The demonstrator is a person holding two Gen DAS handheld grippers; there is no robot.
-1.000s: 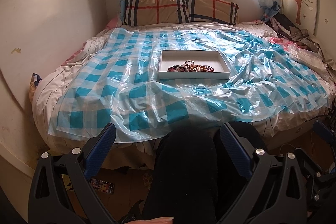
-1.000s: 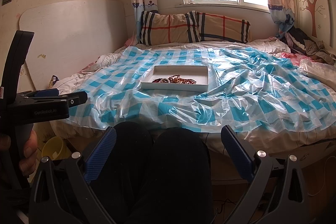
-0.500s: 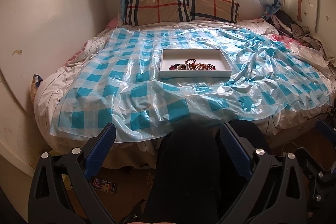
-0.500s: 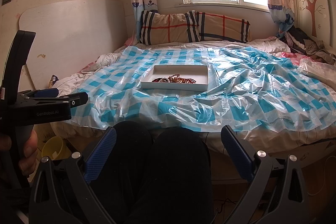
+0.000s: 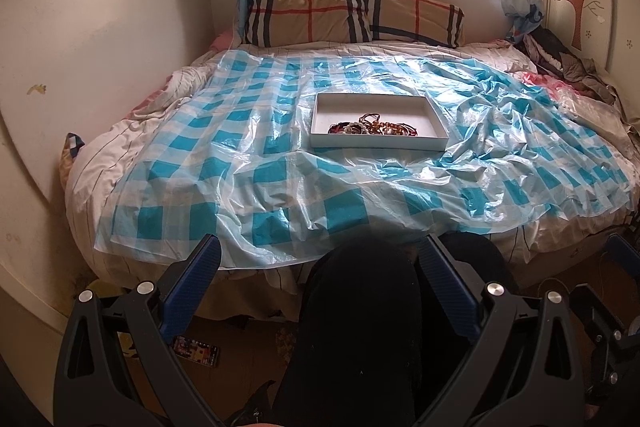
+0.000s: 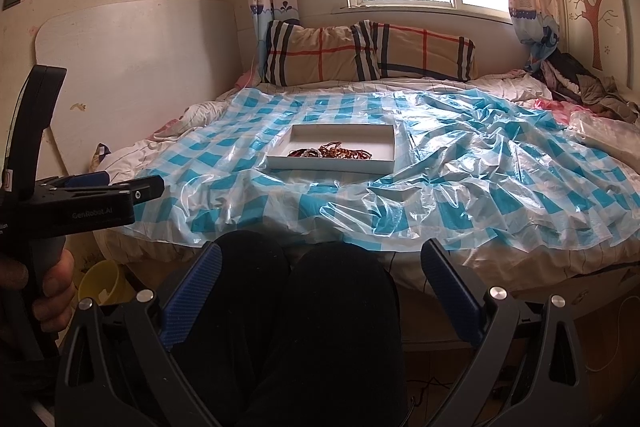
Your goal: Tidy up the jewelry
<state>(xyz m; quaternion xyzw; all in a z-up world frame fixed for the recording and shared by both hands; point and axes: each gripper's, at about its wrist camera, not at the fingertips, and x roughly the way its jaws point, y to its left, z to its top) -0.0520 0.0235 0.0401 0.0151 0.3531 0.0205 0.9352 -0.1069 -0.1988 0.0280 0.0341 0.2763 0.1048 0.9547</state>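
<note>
Left wrist view: left gripper spread wide, empty, held low over knees. White tray far ahead on checked plastic sheet, mid-bed. Jewelry heaped along tray's near wall.

Right wrist view: right gripper spread wide, empty. Tray far ahead, slightly left. Jewelry at near side.

The left hand-held gripper is tilting up and easing toward the white tray on the bed; in its view the tray is sitting a little higher and more centred than a second ago. The phone on the floor is sliding lower relative to the tray. The right hand-held gripper's view is barely changing.
</note>
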